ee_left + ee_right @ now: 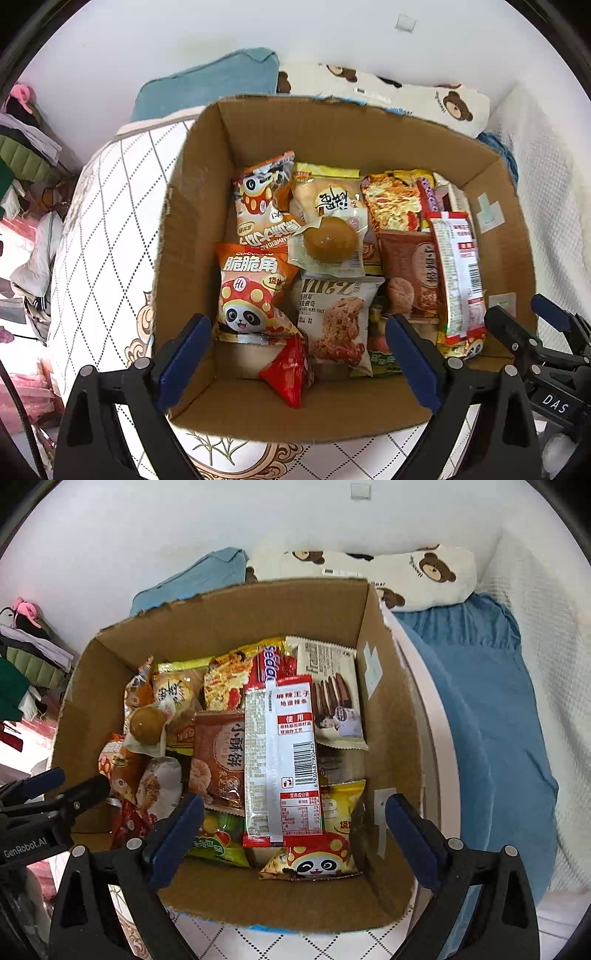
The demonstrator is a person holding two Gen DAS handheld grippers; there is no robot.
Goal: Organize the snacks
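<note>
A cardboard box (192, 229) (391, 760) on a bed holds several snack packs. In the left wrist view an orange panda bag (251, 291) lies at the near left, with an oat cookie pack (340, 317) beside it and a small red packet (290, 373) on the box floor. A wrapped brown egg (330, 240) rests mid-box. My left gripper (299, 365) hangs open above the near part of the box, with nothing between its fingers. In the right wrist view a long white-and-red strip pack (280, 764) lies on top of the pile. My right gripper (293, 842) stands open over it, holding nothing.
The box sits on a quilted white mattress (103, 236). A bear-print pillow (417, 572) and a blue blanket (491, 709) lie behind and to the right. Clothes (22, 147) are piled at the far left. A white wall stands behind.
</note>
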